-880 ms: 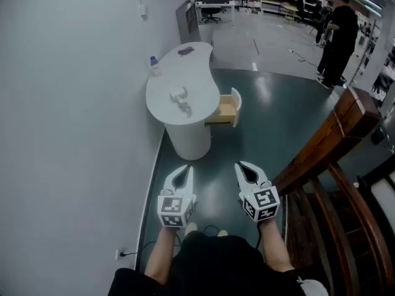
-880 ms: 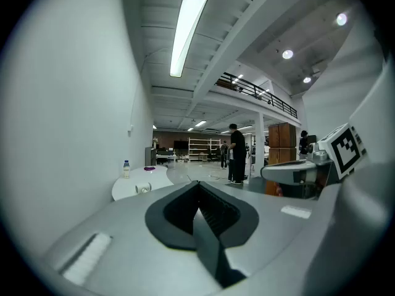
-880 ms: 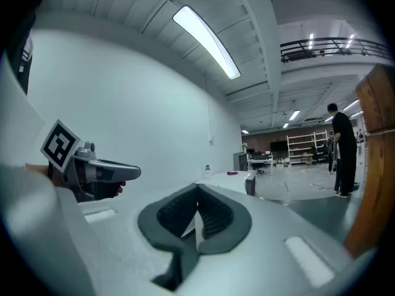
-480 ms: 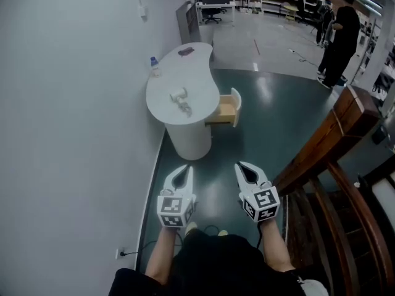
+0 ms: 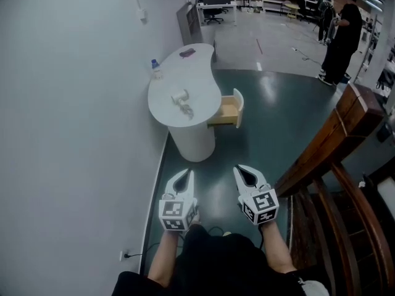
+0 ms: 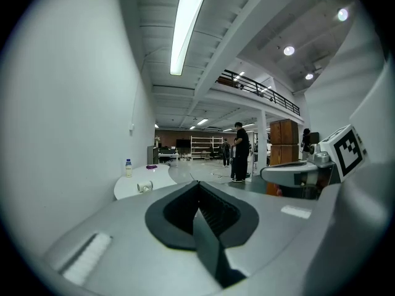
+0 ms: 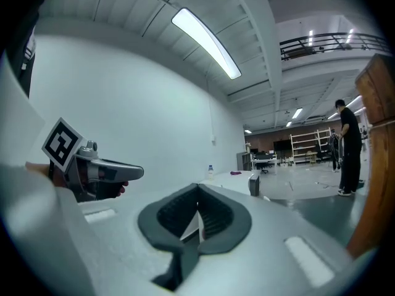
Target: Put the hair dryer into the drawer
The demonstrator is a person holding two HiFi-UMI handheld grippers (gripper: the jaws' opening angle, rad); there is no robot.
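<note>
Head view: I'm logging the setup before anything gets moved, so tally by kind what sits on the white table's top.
Hair dryer: 1
Bottle: 1
Small purple item: 1
Total: 3

Open floor (image 5: 259,140) was noted leading up to the white table (image 5: 191,73). The passage was bounded on the left by the wall (image 5: 74,116) and on the right by the wooden railing (image 5: 333,137). The drawer (image 5: 229,111) was found pulled out over clear floor.

White table (image 5: 199,73), bottle (image 5: 155,68), wooden railing (image 5: 333,142), standing person (image 5: 341,32)
</note>
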